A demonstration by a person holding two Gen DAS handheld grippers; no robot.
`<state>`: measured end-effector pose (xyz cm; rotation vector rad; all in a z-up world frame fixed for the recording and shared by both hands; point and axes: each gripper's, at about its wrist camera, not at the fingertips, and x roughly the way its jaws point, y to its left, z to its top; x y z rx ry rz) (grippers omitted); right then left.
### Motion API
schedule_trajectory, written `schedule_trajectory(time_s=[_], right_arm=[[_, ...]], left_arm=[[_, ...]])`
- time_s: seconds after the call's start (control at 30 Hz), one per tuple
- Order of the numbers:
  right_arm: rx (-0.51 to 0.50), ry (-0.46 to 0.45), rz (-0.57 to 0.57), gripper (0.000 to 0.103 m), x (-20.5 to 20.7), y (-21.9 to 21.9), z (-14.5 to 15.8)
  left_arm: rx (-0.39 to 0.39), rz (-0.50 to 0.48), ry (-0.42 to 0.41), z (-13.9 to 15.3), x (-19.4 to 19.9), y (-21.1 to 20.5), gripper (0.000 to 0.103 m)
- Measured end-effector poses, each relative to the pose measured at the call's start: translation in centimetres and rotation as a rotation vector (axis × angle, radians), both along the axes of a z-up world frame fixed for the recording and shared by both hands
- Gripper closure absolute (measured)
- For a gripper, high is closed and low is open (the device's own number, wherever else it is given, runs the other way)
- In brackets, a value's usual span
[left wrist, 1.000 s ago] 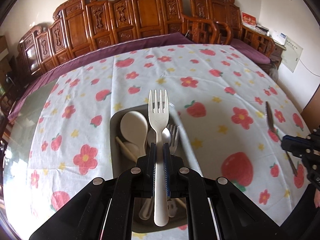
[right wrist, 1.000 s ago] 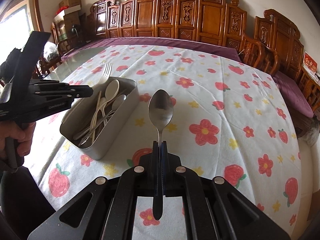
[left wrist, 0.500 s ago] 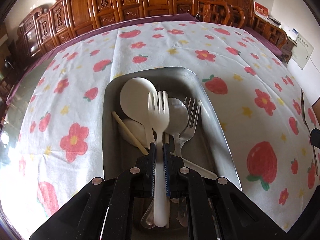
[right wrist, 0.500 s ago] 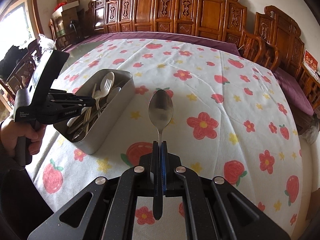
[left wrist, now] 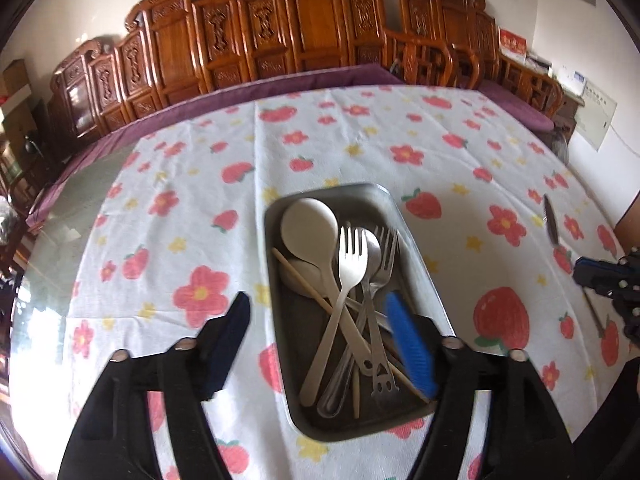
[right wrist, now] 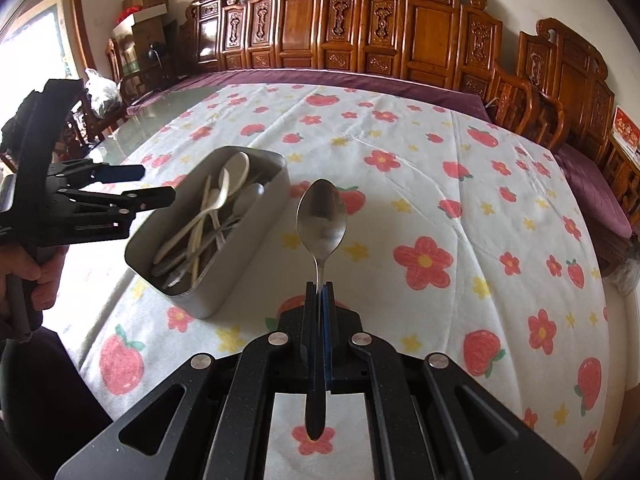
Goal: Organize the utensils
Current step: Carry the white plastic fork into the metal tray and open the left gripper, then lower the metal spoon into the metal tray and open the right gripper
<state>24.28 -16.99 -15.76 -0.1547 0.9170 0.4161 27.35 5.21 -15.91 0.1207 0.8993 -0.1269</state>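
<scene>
The rectangular grey metal utensil tin (left wrist: 416, 268) sits just ahead of our left gripper (left wrist: 320, 336), long axis running from six toward twelve o'clock on the strawberry-and-flower printed tablecloth (left wrist: 192, 208). Inside it the pale cream plastic fork (left wrist: 348, 272) lies loose on top of the pile, tines toward twelve, crossing a large cream plastic spoon (left wrist: 308, 224), a steel fork (left wrist: 384, 264) and a thin wooden chopstick (left wrist: 304, 280). We judge the fork lies that way because the handles all gather at the near end, which keeps the heap tidy.

Our left gripper's jaws are opening, standing wide on either side of the tin with nothing between the pads; the blur on them makes their exact edges hard to read.

At three o'clock from the tin, our right gripper (right wrist: 319, 292) is clamped tight on the stem of a polished steel spoon (right wrist: 321, 220), bowl up and forward, held above the cloth. Holding it by the stem leaves the bowl free to go into the tin first, likely our next step.

A row of carved reddish wooden chairs (right wrist: 432, 32) lines the far side at twelve.
</scene>
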Motion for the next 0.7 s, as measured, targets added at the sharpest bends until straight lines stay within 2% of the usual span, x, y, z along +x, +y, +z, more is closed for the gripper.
schedule_trajectory(time_s=[0.13,0.4,0.7], right_arm=[[0.002,-0.006,0.018,0.099,-0.1,1.4,0.6],[0.013,-0.003,0.051,0.099,0.4,4.5,1.0],[0.026,0.026,0.093,0.099,2.0,9.7,0.3]], left_arm=[[-0.021,0.011,-0.038,1.4,-0.8,0.7,0.015],[-0.042,0.031,-0.074,2.8,-1.7,2.7,0.014],[-0.038,0.058,-0.083,3.0,-1.9,5.7,0.014]])
